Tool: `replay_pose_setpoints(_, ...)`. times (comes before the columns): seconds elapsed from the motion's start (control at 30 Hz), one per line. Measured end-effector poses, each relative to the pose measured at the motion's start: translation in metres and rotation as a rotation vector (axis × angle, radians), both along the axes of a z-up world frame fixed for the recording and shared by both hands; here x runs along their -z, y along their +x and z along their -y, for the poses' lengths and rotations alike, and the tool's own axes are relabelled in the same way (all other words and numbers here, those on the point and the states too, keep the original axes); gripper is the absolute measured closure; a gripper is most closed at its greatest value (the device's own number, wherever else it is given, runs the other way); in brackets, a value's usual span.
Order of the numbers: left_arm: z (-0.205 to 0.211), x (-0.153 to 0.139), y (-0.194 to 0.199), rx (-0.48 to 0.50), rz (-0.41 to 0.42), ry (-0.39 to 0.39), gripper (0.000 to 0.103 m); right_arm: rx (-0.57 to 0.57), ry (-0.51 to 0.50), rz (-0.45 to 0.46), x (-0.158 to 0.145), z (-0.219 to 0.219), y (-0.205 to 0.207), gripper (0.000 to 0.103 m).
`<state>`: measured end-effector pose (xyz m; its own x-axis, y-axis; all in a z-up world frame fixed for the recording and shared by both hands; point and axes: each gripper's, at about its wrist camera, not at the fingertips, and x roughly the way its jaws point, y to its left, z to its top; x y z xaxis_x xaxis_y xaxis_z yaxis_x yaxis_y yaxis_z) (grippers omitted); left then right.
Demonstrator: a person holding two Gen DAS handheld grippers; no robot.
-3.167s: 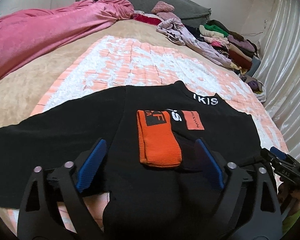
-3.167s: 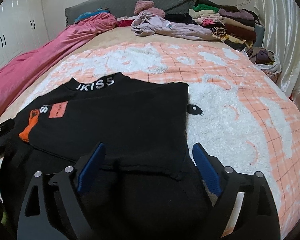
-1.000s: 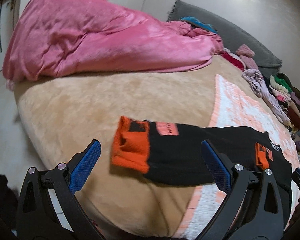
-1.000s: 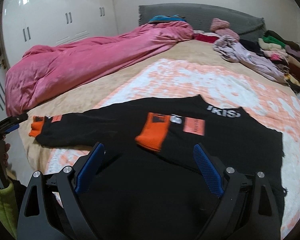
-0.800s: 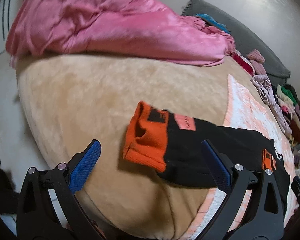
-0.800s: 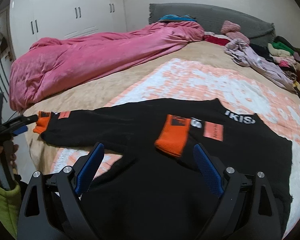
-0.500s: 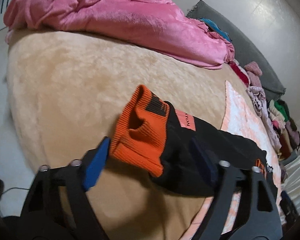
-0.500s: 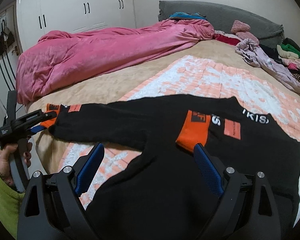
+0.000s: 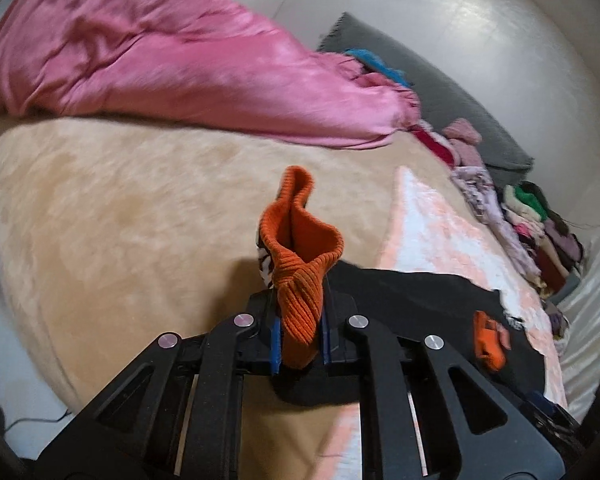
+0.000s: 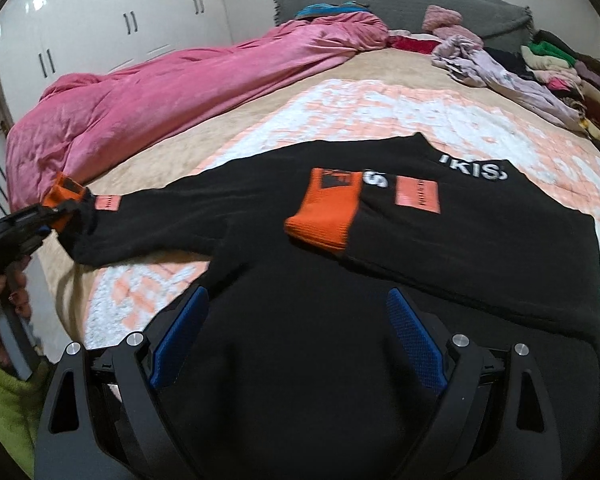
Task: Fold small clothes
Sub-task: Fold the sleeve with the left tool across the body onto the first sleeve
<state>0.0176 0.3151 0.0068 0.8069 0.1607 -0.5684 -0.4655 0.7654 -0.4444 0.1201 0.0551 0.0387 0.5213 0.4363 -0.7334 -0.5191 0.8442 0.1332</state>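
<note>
Sleeve cuff pinched, body spread ahead

The left gripper (image 9: 300,328) has just closed on the orange cuff (image 9: 300,264) of the black sweater (image 10: 300,360) (white lettering at the collar), lying beneath the right gripper's (image 10: 296,336) spread jaws.

From my right-hand camera I read white capitals at the neck of the black sweater (image 10: 380,320), right of centre in the frame: "IKIS", with the first and last letters cut off by the fold. Just left of them a single white "S" shows beside the folded-over orange cuff (image 10: 324,210). Two small orange patches (image 10: 417,196) carry dark print, too small for me to make out. My left-hand camera shows no readable lettering.
</note>
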Motion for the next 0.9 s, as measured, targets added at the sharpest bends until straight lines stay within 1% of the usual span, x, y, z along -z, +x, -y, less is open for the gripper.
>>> replay_pose_setpoints(0.07,0.013,-0.01,0.004,0.034,0.019,0.018,0.096,0.013,0.006,-0.003,0.0,0.007,0.002,0.013)
replay_pose_setpoints(0.23,0.045,-0.027,0.017,0.142,0.062,0.005,0.097,0.048,0.025,-0.003,-0.004,0.025,0.006,0.013)
replay_pose_setpoints(0.33,0.069,-0.034,0.033,0.204,0.059,0.021,0.097,0.077,0.051,0.004,-0.009,0.038,0.008,0.013)
replay_pose_setpoints(0.43,0.09,-0.036,0.05,0.27,0.054,0.011,0.097,0.105,0.07,0.008,-0.012,0.052,0.011,0.013)
replay_pose_setpoints(0.53,0.109,-0.035,0.068,0.322,0.032,0.014,0.097,0.139,0.081,0.01,-0.013,0.067,0.014,0.013)
replay_pose_setpoints(0.73,0.156,-0.032,0.106,0.443,-0.027,0.053,0.096,0.212,0.096,0.005,-0.013,0.096,0.02,0.013)
replay_pose_setpoints(0.9,0.189,-0.025,0.131,0.529,-0.054,0.073,0.096,0.271,0.097,0.003,-0.012,0.115,0.025,0.013)
